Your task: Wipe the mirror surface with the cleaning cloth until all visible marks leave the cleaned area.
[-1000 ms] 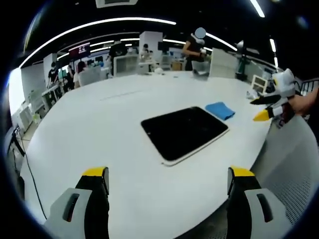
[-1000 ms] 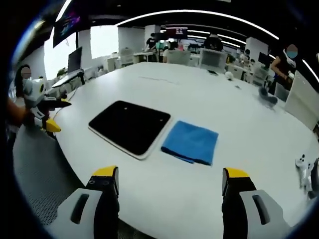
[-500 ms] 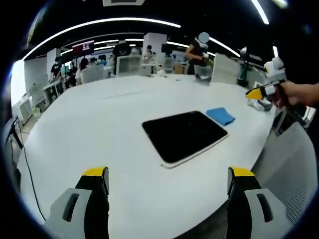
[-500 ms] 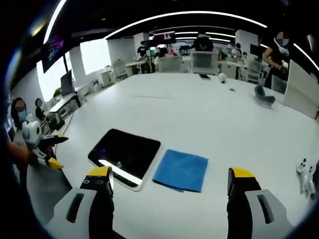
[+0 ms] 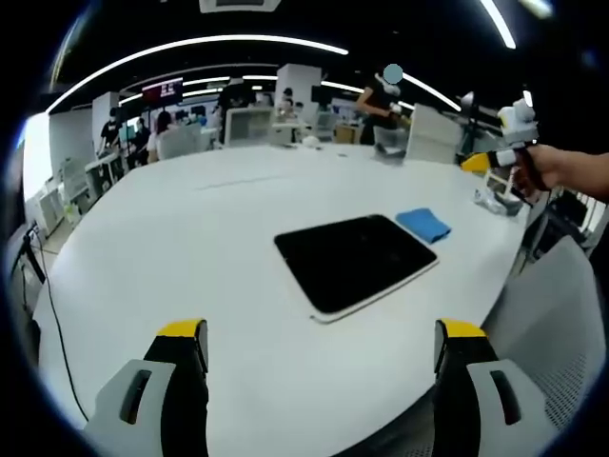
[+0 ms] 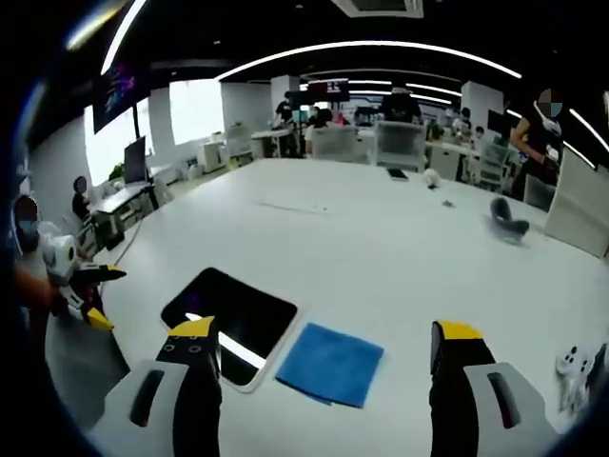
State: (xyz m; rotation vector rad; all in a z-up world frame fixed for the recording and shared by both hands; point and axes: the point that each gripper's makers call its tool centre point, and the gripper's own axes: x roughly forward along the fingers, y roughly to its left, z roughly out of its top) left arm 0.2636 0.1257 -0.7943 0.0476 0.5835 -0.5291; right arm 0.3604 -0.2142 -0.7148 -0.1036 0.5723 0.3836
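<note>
Right gripper view has your right hand-held gripper (image 6: 324,354) spread wide and empty above the blue cleaning cloth (image 6: 329,363), just beside the mirror (image 6: 228,318) on the white counter (image 6: 381,248) — descend carelessly and you pinch a fold, dragging the cloth off-target.

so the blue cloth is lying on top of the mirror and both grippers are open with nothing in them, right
Not quite. The blue cloth lies on the white table beside the mirror, next to its edge, not on top of it; the right gripper view shows this plainly. The rest holds: the left gripper and right gripper are open and empty.
</note>
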